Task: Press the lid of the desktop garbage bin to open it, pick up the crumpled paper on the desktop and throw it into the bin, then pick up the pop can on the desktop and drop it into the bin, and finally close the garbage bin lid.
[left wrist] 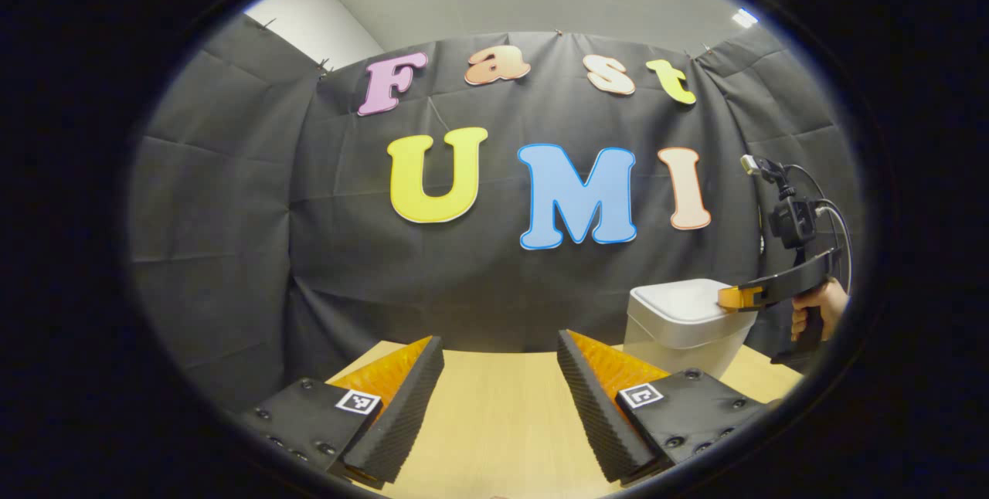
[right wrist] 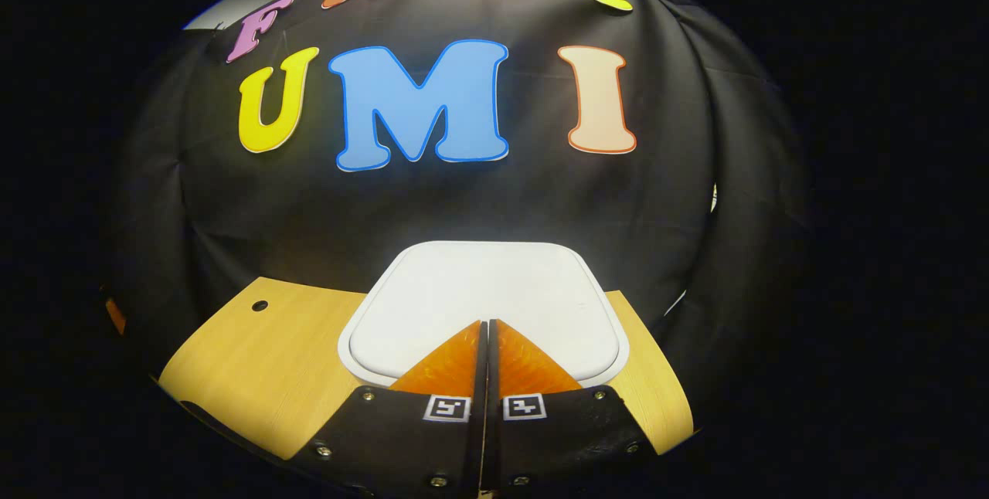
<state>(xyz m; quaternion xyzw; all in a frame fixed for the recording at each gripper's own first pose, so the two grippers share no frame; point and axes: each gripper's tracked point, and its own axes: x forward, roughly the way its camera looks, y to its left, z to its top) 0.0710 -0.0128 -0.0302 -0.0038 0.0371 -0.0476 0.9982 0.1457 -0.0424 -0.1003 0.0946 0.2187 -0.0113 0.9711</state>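
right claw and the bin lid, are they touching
Cannot tell. In the left gripper view the shut right claw meets the lid edge with no visible gap; the right gripper view sets its tips over the lid, contact itself unclear.

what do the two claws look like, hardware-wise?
Left claw: two wedge-shaped fingers with ribbed inner pads, on black screwed plates, each carrying a small square black-and-white marker. Right claw: same wedge fingers, plates and markers. In the left gripper view it has a black pistol-style handle gripped by a hand, a camera block on top and looped black cables.
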